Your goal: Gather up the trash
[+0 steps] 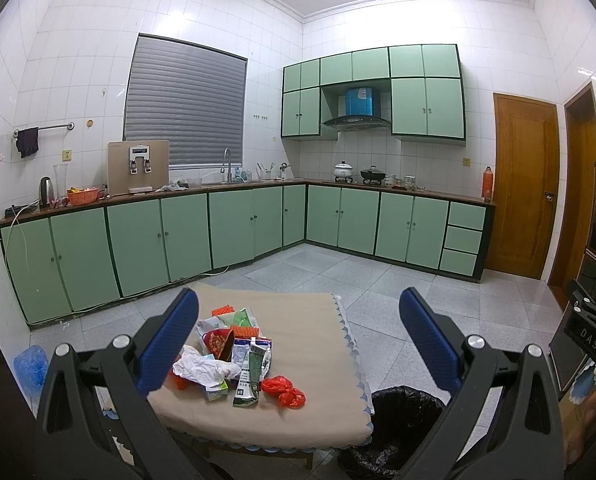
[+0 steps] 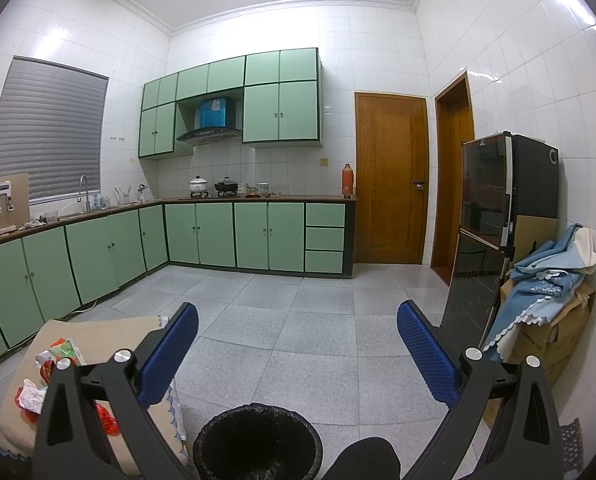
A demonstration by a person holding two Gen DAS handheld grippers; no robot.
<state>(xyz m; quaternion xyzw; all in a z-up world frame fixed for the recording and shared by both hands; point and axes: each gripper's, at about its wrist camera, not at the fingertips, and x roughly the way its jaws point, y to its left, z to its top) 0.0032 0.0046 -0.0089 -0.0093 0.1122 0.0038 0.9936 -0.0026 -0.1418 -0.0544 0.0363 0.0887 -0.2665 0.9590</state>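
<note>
White-tiled kitchen, mint green cabinets (image 1: 186,236) ahead, shuttered window (image 1: 186,100) up left, wooden door (image 2: 391,180) and black fridge (image 2: 497,208) off right.

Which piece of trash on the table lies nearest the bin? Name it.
The red plastic bag: it sits apart at the pile's bin-side edge, closest to the black-lined bin.

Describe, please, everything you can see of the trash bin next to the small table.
The trash bin is round, dark and open at the top, lined with a glossy, crinkled black plastic bag folded over its rim. It stands upright on the grey tiled floor, close beside the scalloped edge of the beige tablecloth; whether they touch cannot be told. Its inside looks dark, and no contents can be made out. Neither gripper touches it.
</note>
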